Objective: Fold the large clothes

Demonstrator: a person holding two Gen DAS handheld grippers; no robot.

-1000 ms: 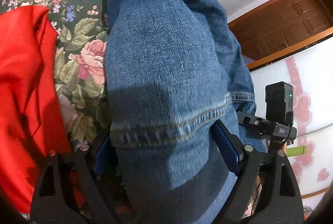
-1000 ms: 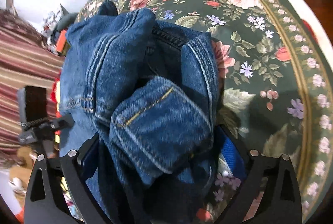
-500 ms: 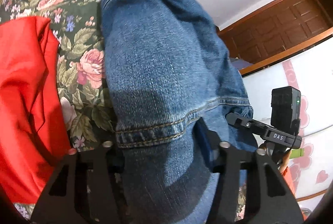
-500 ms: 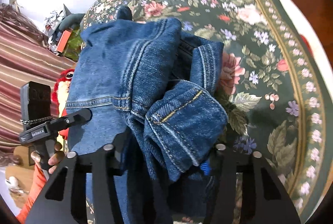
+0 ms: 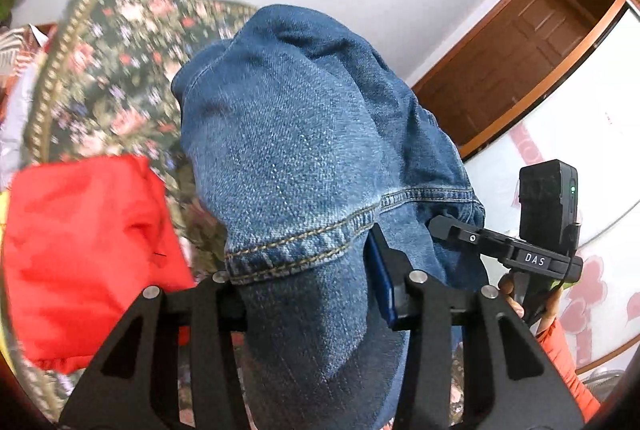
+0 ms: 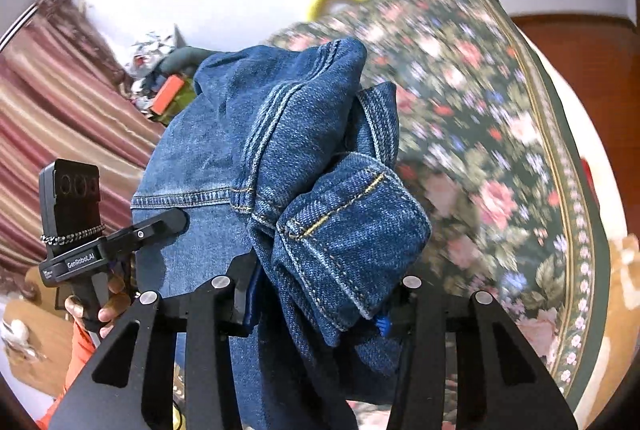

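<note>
Floral bedspread (image 6: 500,134) under everything, white wall behind. My left gripper (image 5: 308,282) is clamped on the jeans (image 5: 304,150) at a stitched hem. My right gripper (image 6: 320,294) is clenched on a bunched cuff of the same jeans (image 6: 280,166). Denim hangs lifted above the bedspread. Red garment (image 5: 84,242) lies near its left edge.
</note>
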